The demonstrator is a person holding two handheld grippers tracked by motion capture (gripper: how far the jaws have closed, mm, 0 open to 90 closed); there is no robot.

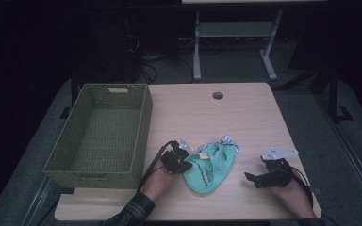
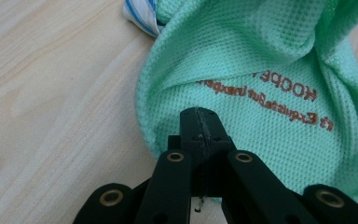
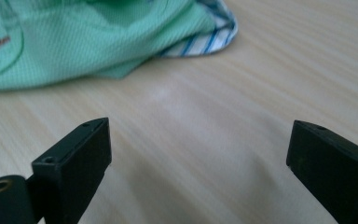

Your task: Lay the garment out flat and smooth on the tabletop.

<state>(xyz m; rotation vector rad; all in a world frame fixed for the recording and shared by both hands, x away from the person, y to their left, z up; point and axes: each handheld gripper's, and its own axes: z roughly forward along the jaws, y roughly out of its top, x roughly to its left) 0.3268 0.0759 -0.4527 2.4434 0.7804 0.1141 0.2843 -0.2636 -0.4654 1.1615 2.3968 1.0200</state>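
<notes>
Mint-green cloth (image 2: 270,60), upside-down orange print, partly legible "HOOPE"

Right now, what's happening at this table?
A person is working a mint-green cloth with a gripper in each hand. The left gripper has its jaws shut at the cloth's left edge; whether fabric is pinched I can't tell. The right gripper sits apart on the cloth's right, jaws wide with bare table between them. A green woven basket stands at the table's left, nothing visible inside.
</notes>
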